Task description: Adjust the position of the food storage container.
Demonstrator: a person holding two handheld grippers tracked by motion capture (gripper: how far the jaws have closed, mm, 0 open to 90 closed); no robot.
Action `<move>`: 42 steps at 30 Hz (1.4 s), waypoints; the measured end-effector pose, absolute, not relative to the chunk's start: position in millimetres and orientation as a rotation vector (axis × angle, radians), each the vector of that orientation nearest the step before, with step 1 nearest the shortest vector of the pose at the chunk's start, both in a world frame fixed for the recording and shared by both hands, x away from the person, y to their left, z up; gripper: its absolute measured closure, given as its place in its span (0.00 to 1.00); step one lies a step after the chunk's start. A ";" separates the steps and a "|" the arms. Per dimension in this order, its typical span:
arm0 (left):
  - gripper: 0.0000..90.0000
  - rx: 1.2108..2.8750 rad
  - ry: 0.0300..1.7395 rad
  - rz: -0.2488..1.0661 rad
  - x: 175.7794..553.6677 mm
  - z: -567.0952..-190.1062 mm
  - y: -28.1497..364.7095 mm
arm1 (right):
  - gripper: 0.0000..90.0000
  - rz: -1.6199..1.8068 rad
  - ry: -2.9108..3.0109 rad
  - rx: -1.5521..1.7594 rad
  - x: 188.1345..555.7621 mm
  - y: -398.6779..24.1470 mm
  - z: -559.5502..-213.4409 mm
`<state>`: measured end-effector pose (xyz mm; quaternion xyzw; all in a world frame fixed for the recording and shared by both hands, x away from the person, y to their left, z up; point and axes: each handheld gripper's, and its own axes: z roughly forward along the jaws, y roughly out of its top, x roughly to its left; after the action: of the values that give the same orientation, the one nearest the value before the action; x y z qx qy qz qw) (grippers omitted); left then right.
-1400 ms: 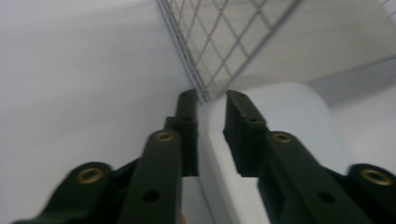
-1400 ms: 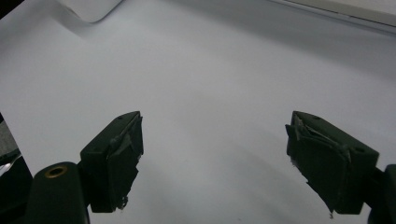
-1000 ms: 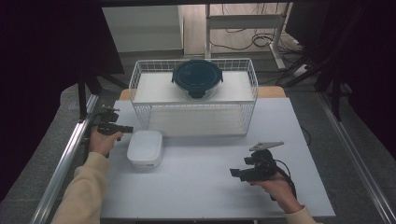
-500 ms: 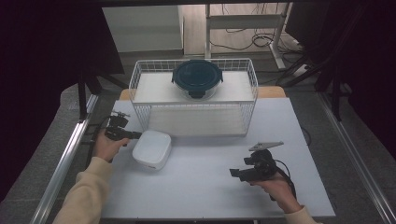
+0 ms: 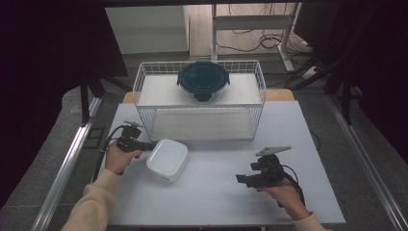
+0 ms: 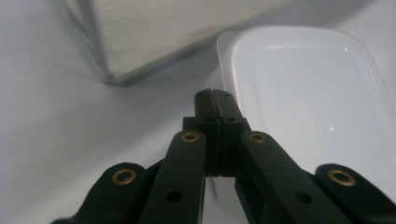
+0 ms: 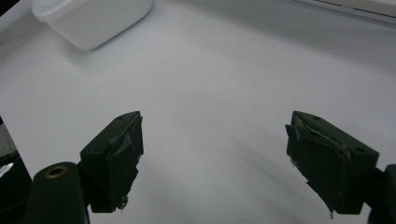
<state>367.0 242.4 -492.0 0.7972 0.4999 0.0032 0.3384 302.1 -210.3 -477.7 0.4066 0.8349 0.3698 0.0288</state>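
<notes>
While the person's forearms are reaching in over the pale grey table, the left gripper is pressing its black jaws fully together, holding nothing, with its tip sitting right against the near edge of a white, rounded-square plastic container. Seen from the left gripper view, that container is lying just ahead of the closed tip and to its right, and the tip appears to be touching the rim, though the close angle is making the contact hard to confirm. Ahead of the same gripper and to its left, the white wire basket is standing on the table, well clear of the jaws, and a round glass container with a dark blue clip-on lid is resting inside it at the back.

Across the table, the right gripper is hovering low over bare tabletop, its jaws spread wide apart and gripping nothing. In the right gripper view, the white container is sitting far ahead of that gripper and off to its left, well apart from both jaws, with open table lying between them.
</notes>
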 end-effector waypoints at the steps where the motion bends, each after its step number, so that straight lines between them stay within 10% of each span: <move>1: 1.00 2.083 1.293 0.003 365.8 -491.8 238.9 | 0.20 1.141 2.577 1.257 301.9 -210.0 -477.6; 30: 1.00 2.103 1.131 -0.076 352.5 -488.0 176.6 | 0.20 1.143 2.587 1.256 301.9 -208.9 -478.7; 42: 1.00 2.104 0.951 -0.079 277.2 -441.2 145.0 | 0.20 1.148 2.569 1.277 303.7 -213.0 -478.2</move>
<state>277.2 145.0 -441.2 0.8333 0.3765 -0.0312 0.4036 303.7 -213.0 -478.2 0.4131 0.8311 0.3713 0.0259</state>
